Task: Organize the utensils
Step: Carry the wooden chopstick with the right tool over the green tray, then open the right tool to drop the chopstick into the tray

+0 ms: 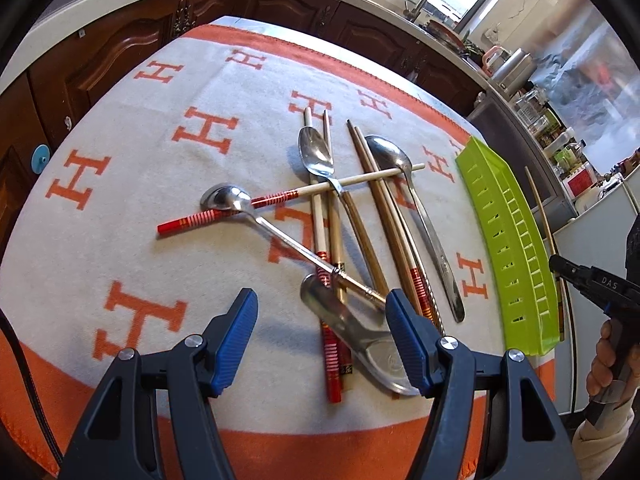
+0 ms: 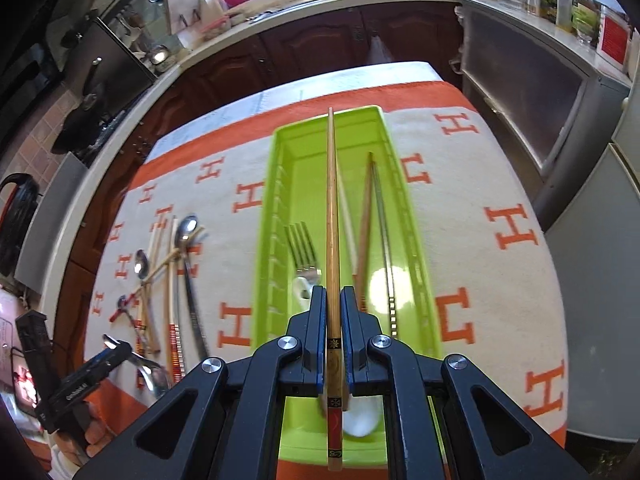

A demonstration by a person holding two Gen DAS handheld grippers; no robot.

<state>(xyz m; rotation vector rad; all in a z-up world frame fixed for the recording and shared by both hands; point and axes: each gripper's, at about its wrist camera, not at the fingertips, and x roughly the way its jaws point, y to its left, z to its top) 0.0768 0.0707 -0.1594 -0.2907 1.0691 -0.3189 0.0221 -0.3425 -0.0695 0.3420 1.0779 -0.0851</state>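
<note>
A loose pile of metal spoons (image 1: 316, 156) and chopsticks (image 1: 376, 208) lies on the H-patterned cloth. My left gripper (image 1: 320, 320) hangs just over its near end, open, with a flat steel spoon (image 1: 352, 336) and red-banded chopstick ends below the gap and no pad pressing on them. My right gripper (image 2: 333, 296) is shut on a long wooden chopstick (image 2: 331, 200), held lengthwise above the green slotted tray (image 2: 276, 184). In the tray lie a fork (image 2: 303, 248), a brown chopstick (image 2: 364, 232), a thin metal chopstick (image 2: 385, 240) and a white spoon (image 2: 360, 420).
The tray (image 1: 508, 248) stands on the right part of the cloth. The pile (image 2: 168, 272) lies left of it, with the left gripper (image 2: 116, 350) at its near end. Dark wooden cabinets and a cluttered counter (image 2: 280, 4) run behind the table. A grey appliance (image 2: 532, 104) stands at the right.
</note>
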